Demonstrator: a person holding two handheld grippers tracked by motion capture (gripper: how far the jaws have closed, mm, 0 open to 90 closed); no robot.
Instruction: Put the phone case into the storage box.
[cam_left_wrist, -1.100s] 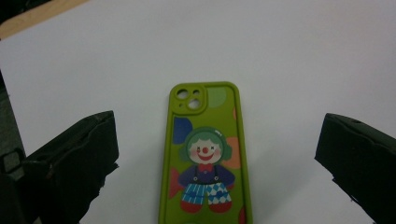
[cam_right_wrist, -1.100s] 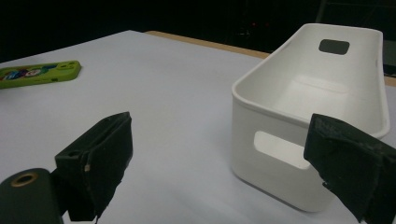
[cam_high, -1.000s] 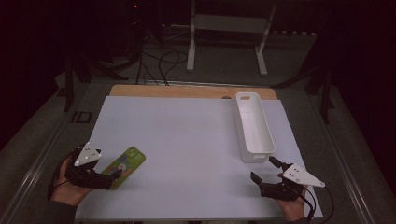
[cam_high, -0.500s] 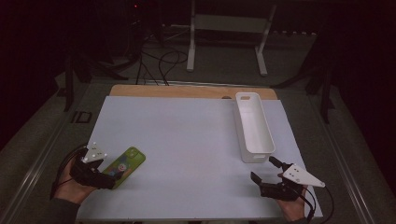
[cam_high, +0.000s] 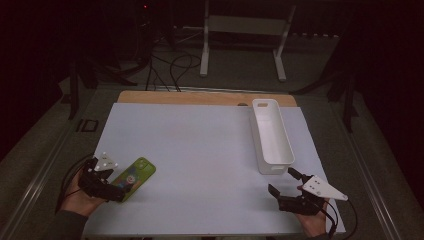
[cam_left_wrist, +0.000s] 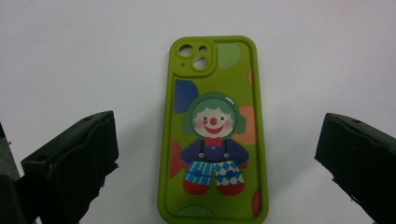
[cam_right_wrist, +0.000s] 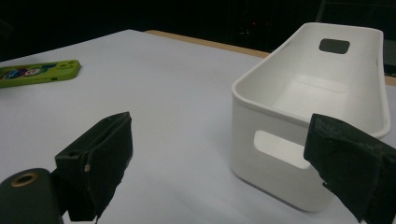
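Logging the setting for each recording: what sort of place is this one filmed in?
Probably a lab or studio data-collection bench, not a home: a white-covered table in a dark room, a metal stand with loose cables on the floor behind, and few props, a phone case and white bin.

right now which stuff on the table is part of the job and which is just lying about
In the job:
- green phone case, flat on the white table, between the open jaws of the left gripper

Lying about, as far as shows:
- white bin, empty
- right gripper, open, near the bin, holding nothing
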